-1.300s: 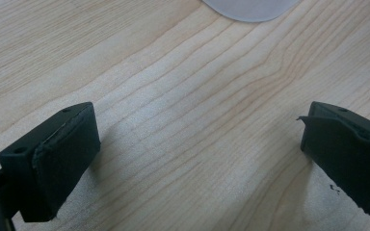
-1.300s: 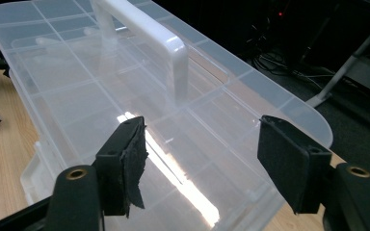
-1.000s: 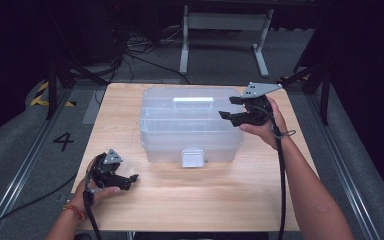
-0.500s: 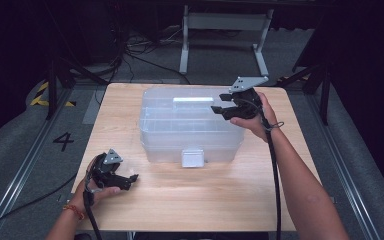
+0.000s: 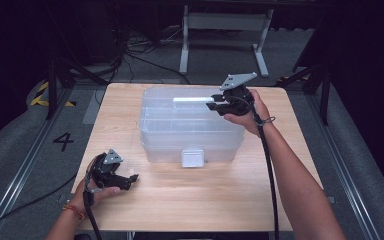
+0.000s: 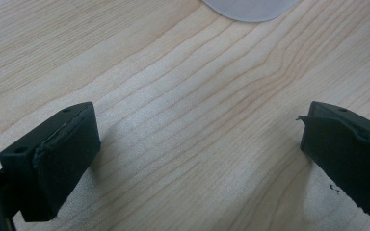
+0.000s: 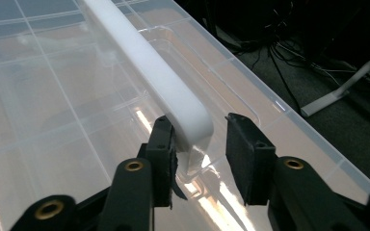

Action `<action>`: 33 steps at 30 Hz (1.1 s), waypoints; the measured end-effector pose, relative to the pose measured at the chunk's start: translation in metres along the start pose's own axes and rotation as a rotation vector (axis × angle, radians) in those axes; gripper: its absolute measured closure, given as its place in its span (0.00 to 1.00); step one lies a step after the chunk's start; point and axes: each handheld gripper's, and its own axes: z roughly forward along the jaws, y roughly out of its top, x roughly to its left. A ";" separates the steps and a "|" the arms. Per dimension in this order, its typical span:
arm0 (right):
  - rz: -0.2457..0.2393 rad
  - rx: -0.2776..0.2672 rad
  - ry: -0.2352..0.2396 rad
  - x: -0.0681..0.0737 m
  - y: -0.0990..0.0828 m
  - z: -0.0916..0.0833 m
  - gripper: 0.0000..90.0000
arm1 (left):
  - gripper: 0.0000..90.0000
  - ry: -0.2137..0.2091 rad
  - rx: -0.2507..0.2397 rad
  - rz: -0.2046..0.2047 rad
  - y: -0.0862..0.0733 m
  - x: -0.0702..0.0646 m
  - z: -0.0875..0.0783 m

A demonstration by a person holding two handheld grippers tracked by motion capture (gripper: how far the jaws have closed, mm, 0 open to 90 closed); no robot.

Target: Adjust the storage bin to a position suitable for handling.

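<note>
Right hand-held gripper, closing, now astride handle

Surroundings, off the work.
Wooden table; grey floor marked with a "4"; white stand and black cables behind.

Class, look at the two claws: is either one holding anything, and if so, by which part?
Nothing is firmly held yet. The right claw has been closing around the end of the white handle on the clear box; one pad still stands apart. The left claw is open over the table.
</note>
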 end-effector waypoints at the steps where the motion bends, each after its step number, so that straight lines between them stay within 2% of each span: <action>1: -0.001 0.002 0.004 0.001 0.000 0.001 0.76 | 0.01 -0.001 0.000 -0.007 0.000 -0.001 0.000; 4: -0.014 0.005 0.012 0.003 0.002 0.003 0.83 | 0.03 -0.004 -0.008 -0.010 -0.001 -0.002 0.000; 7: -0.018 0.010 0.006 0.003 0.003 0.003 0.83 | 0.04 -0.006 -0.014 0.006 -0.001 -0.001 -0.001; 9: -0.017 0.012 0.009 0.003 0.003 0.003 0.84 | 0.11 -0.012 -0.013 0.000 -0.001 -0.002 -0.003; 10: -0.011 0.013 0.011 0.003 0.003 0.003 0.84 | 0.11 -0.001 -0.021 -0.004 -0.001 -0.001 -0.003; 11: -0.011 0.018 0.012 0.002 0.004 0.003 0.84 | 0.16 0.003 -0.017 -0.008 0.000 -0.001 -0.004; 12: -0.011 0.022 0.014 0.002 0.005 0.003 0.84 | 0.20 0.010 -0.014 0.008 0.001 -0.001 -0.006; 13: -0.005 0.024 0.017 0.001 0.005 0.003 0.84 | 0.24 0.020 -0.027 0.004 0.001 -0.003 -0.006; 14: -0.002 0.025 0.019 0.000 0.006 0.003 0.84 | 0.28 0.032 -0.046 0.027 0.004 -0.002 -0.009; 16: -0.002 0.029 0.019 0.000 0.007 0.003 0.84 | 0.29 0.023 -0.058 0.015 0.006 -0.003 -0.012; 17: 0.000 0.029 0.018 -0.001 0.008 0.003 0.84 | 0.33 0.033 -0.078 0.035 0.010 -0.004 -0.015; 20: 0.008 0.031 0.020 -0.003 0.010 0.002 0.84 | 0.38 0.033 -0.131 0.046 0.020 -0.005 -0.027; 22: 0.014 0.038 0.021 -0.004 0.012 0.002 0.84 | 0.40 0.057 -0.144 0.064 0.027 -0.006 -0.034; 28: 0.028 0.054 0.025 -0.008 0.018 0.002 0.83 | 0.51 0.044 -0.227 0.064 0.043 -0.011 -0.049; 33: 0.032 0.064 0.028 -0.011 0.021 0.002 0.83 | 0.64 0.016 -0.245 0.101 0.052 -0.015 -0.052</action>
